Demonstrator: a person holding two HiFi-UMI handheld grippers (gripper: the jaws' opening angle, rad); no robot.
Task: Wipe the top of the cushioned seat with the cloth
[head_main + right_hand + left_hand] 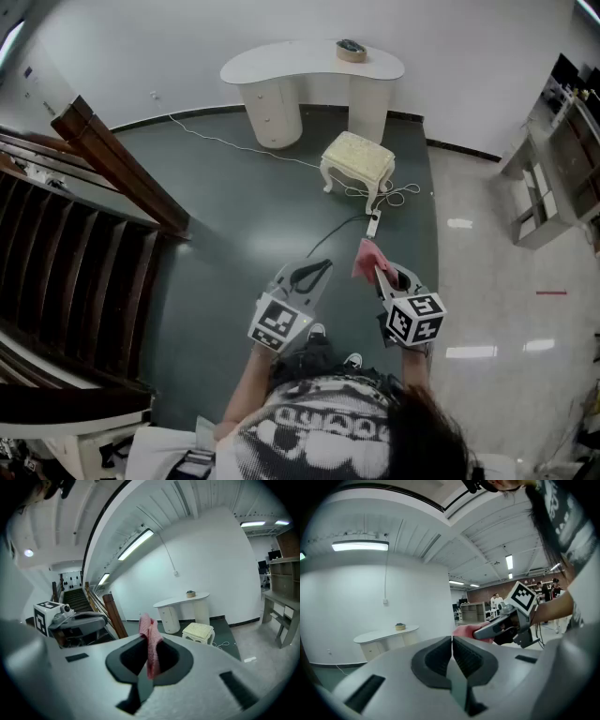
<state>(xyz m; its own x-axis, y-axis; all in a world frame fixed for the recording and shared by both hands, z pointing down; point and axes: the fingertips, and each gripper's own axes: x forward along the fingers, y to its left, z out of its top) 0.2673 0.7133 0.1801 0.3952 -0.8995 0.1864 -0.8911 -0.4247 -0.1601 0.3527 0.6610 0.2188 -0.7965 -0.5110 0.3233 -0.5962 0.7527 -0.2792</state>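
The cream cushioned seat [357,159] stands on the dark floor ahead, in front of the white table; it also shows small in the right gripper view as the seat [199,631]. My right gripper [378,270] is shut on a pink cloth [366,259], which sticks up between its jaws as the cloth [150,639]. My left gripper [315,270] is shut with nothing in it, jaws pressed together [452,656]. Both grippers are held in the air, well short of the seat. In the left gripper view, the right gripper [506,623] and the cloth [465,631] appear to the right.
A white curved table [309,70] with a small round object [351,49] stands against the far wall. A power strip [372,225] and cables lie on the floor near the seat. A wooden staircase [75,244] fills the left. Shelving [558,169] stands at the right.
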